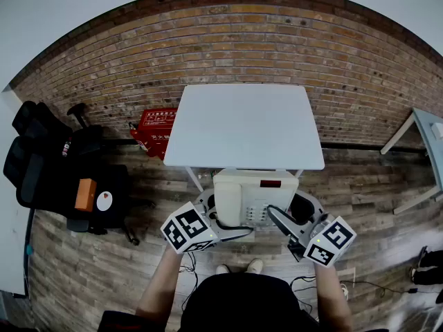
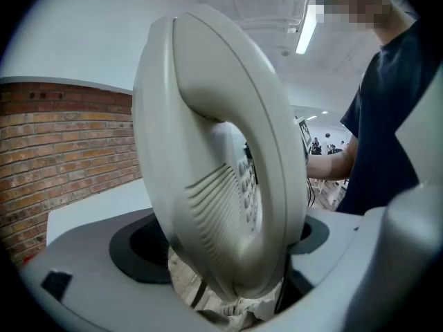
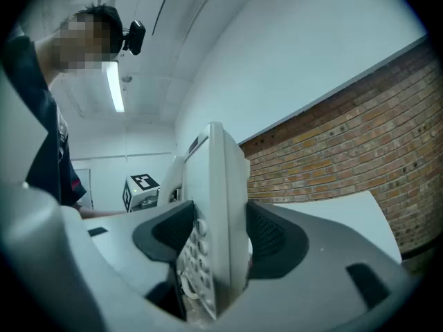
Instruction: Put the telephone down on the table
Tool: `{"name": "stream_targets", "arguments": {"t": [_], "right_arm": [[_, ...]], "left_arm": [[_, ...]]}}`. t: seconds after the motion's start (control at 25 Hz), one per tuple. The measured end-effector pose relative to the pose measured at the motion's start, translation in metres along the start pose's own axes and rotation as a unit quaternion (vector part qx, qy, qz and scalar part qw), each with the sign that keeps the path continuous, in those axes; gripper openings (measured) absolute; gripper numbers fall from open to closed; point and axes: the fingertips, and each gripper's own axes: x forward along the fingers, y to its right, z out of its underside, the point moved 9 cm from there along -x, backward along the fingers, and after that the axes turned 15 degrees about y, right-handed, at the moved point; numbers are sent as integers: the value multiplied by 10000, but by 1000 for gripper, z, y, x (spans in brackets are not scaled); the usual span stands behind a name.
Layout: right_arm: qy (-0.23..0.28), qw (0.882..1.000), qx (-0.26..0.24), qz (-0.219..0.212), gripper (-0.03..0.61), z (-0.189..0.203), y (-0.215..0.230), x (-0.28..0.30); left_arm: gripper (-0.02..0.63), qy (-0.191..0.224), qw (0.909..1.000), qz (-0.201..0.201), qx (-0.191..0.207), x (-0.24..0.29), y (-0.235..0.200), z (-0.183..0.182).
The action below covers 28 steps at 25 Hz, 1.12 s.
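- Step in hand: carry. I hold the telephone (image 1: 255, 196) in the air between both tools, just short of the near edge of the white table (image 1: 242, 126). It hangs over the wooden floor (image 1: 363, 199), not over the tabletop.
- Left gripper (image 1: 223, 224): jaws spread wide and pinching the telephone's left side, where the handset (image 2: 214, 137) lies. In the left gripper view the handset fills the gap from one pad to the other.
- Right gripper (image 1: 291, 216): jaws clamped on the right edge of the base, one pad on the keypad (image 3: 188, 254) face and one on the underside (both pads sit flat against it in the right gripper view).
- Attitude: in the head view the telephone lies roughly level, its far end toward the table.
- Progress, as I judge it: lift complete, placement not yet begun.
- The next move calls for both tools to travel toward the far side together, at matched height, until the base is fully over the tabletop. I then lower it until it rests there, and only then part the jaws.
- Caution: the cord (image 2: 239, 315) hangs below the near end and could catch on the table edge. The right tool's lower pad sits under the base, so I expect to set that side down last.
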Motion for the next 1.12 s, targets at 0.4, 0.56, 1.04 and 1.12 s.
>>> {"name": "stream_targets", "arguments": {"t": [0.4,0.56,1.04,1.12], "right_arm": [[19,10000,78,-34,241,2,17,-10],[10,9999,119,-60,241,2,23,-12],[-58,9994,223,-275,241,5,49,-17],[-53,9992,248,-295,241,6,50,-17]], "left_arm": [[469,-65,10000,-42,-18,18,1,3],[469,-129,9999,-68,-25,24,1,3],[470,-246,9992,-302,-79,44,-1,7],[470,-266,9991,-331,-87,44,-1,8]]}}
